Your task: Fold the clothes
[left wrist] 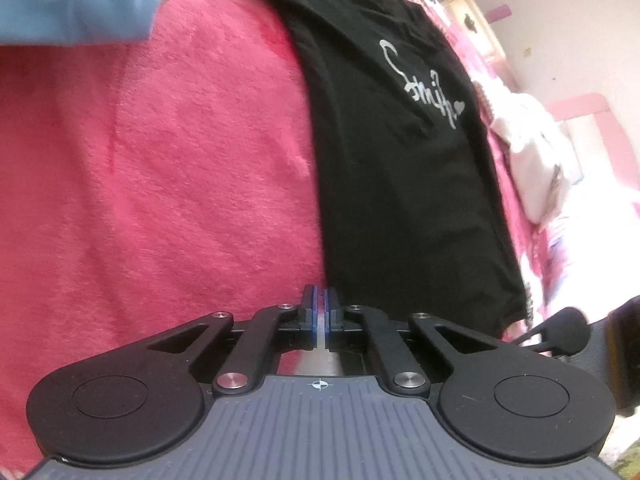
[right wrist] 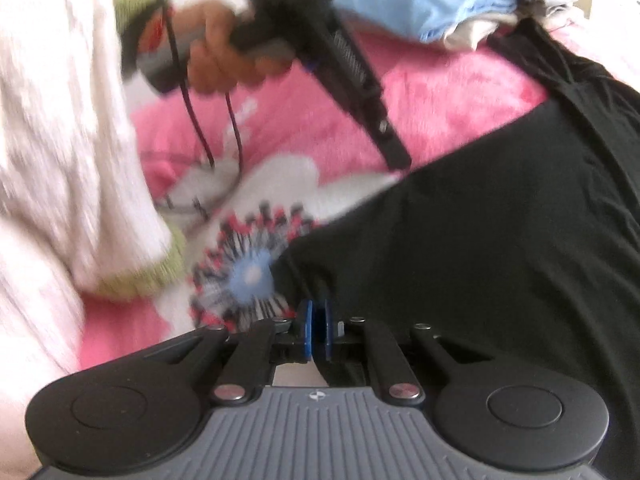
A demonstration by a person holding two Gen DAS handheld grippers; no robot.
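Left gripper [left wrist: 320, 300], pressed together at the black shirt [left wrist: 400, 152] hem; right gripper [right wrist: 316, 316] pinches that shirt's edge. Ideally, lift both corners evenly, keeping the cloth taut.

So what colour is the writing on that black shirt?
Silvery white script with a small heart, on the black shirt; the left wrist view shows it best.

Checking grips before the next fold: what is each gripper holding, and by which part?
The right gripper pinches the black T-shirt at its edge. The left gripper is shut at the shirt's side edge; whether it holds cloth cannot be told.
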